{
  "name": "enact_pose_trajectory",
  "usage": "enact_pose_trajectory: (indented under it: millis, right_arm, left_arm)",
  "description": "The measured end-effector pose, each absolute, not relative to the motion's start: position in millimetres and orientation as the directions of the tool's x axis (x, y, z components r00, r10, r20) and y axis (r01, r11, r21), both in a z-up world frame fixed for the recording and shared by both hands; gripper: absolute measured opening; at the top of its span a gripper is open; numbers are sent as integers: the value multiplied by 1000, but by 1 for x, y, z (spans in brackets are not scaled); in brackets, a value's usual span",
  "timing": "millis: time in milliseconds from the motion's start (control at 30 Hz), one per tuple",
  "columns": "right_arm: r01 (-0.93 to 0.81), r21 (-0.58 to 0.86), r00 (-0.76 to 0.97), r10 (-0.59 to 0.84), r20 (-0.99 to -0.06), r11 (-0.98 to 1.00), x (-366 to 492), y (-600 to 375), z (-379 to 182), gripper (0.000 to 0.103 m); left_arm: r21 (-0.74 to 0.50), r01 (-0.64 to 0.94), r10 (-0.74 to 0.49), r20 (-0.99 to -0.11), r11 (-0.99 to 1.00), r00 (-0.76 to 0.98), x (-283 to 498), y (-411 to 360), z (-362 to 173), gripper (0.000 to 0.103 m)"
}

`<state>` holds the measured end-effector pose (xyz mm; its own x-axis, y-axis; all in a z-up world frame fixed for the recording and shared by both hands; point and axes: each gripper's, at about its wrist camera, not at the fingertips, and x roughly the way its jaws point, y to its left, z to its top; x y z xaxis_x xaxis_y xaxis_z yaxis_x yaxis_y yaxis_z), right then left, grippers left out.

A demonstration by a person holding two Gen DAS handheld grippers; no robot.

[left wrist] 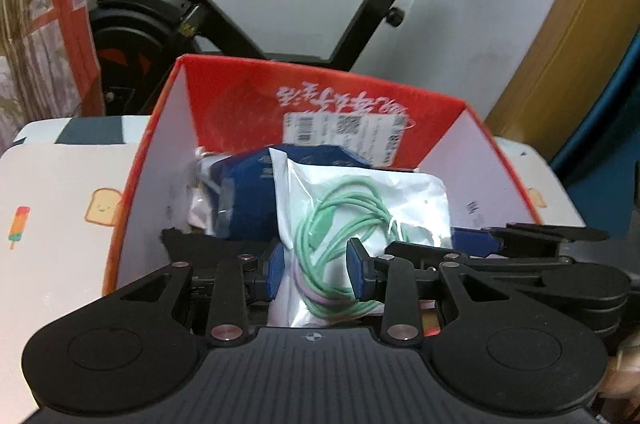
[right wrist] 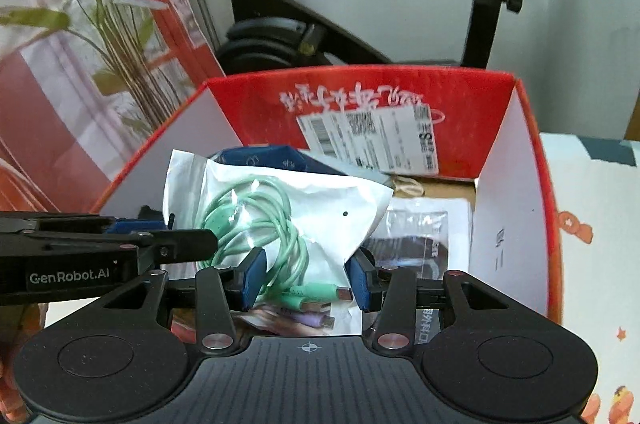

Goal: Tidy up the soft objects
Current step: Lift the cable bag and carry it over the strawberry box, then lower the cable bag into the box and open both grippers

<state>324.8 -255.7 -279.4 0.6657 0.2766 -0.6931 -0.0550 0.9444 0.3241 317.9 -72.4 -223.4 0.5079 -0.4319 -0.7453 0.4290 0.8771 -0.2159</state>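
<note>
Both grippers, left (left wrist: 316, 270) and right (right wrist: 306, 278), pinch one clear pouch (left wrist: 362, 202) of green cable (right wrist: 256, 220), lower centre, over red box (left wrist: 320, 92).

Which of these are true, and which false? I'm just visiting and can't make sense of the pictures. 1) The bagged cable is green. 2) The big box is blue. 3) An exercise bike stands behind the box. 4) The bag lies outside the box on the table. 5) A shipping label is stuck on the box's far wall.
1) True: the cable in the clear bag is mint green.
2) False: the box is red outside, with white inner side walls.
3) True: a black exercise bike stands behind it.
4) False: the bag is over the box's inside, between the fingers of the right gripper and of the left gripper.
5) True: a white shipping label sits on the far wall.
</note>
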Motion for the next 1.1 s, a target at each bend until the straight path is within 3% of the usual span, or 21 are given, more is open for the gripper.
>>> enact_pose_trajectory:
  millis: [267,767,1033,1100]
  right_arm:
    - [-19,320,601,266,-754,947,342,-249,-295,43]
    - [8,245,506,207,-837,970,356,-234,-298,43]
    - [59,220,526,156,-836,974,347,-234,-289,52]
    - [51,211,552,148,-820,976,342,-234,-282,53]
  left_arm:
    - [-142,415,-368,-760,899,536,324,-69,-225,35]
    - [-131,400,-360,-736,907,574,317,-63,-216,35]
    - [-79,404,-332,-722,911,607,309,-61,-210,36]
    - [-63,402,-322,-716,914,619,307,-60,-208,43]
